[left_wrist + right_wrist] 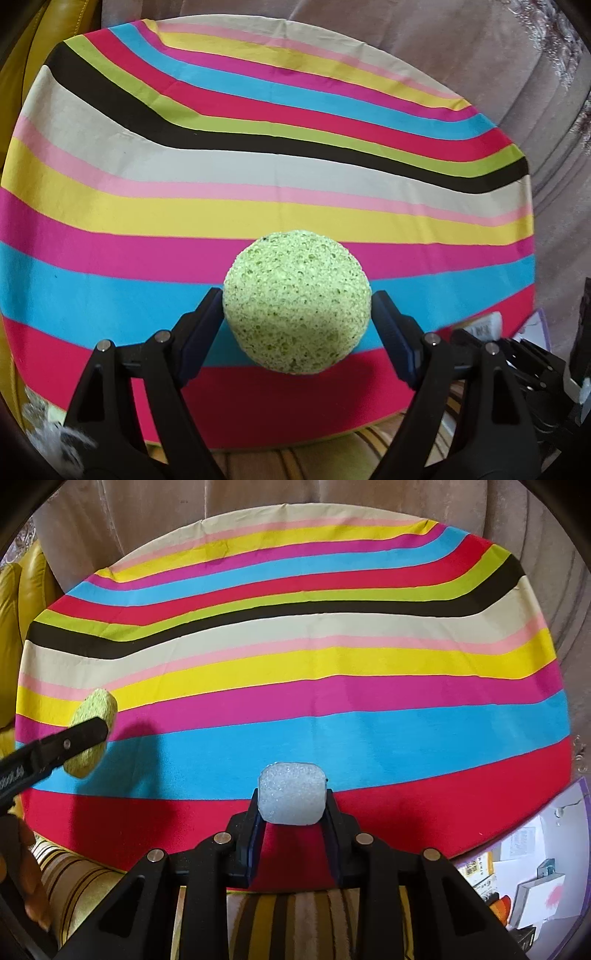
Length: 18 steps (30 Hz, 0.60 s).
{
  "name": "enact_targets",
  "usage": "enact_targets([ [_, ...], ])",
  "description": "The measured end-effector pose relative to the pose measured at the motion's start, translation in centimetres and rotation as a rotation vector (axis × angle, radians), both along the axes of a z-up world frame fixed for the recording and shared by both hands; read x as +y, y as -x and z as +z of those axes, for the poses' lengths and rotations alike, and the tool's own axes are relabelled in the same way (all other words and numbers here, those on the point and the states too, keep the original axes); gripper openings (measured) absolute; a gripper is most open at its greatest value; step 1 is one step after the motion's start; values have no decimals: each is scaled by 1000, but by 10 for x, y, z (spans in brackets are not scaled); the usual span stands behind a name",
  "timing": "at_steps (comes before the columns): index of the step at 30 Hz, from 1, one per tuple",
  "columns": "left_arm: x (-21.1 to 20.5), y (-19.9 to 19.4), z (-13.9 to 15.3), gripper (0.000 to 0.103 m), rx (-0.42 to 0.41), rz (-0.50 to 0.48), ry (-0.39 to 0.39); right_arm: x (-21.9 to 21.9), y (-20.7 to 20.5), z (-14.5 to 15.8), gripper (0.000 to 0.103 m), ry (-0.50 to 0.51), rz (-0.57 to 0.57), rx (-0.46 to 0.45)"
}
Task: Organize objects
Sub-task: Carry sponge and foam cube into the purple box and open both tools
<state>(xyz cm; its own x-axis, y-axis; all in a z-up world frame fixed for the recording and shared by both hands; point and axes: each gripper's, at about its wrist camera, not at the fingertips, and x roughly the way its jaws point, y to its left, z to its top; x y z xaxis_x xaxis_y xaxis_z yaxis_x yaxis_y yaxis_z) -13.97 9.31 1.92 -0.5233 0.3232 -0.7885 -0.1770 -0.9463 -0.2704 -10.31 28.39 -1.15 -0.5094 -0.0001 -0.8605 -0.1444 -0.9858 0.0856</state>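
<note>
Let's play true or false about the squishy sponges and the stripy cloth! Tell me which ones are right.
1. The left gripper holds a green sponge. True.
2. The right gripper is empty. False: it pinches a white foam block.
3. The green sponge lies flat on the striped cloth. False: it is held above the cloth.
4. The cloth has a black stripe. True.

A pale green, pitted round sponge [296, 306] and a white foam block [291, 794] sit between black grippers over a round cloth-covered table [332, 657] striped pink, yellow, magenta, blue, red, lime, black and beige.
</note>
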Motion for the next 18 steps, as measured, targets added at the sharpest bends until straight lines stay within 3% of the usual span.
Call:
enact_targets([
  [18, 73, -52, 20, 83, 30, -148, -31, 38, -52, 19, 30, 22, -97, 48],
])
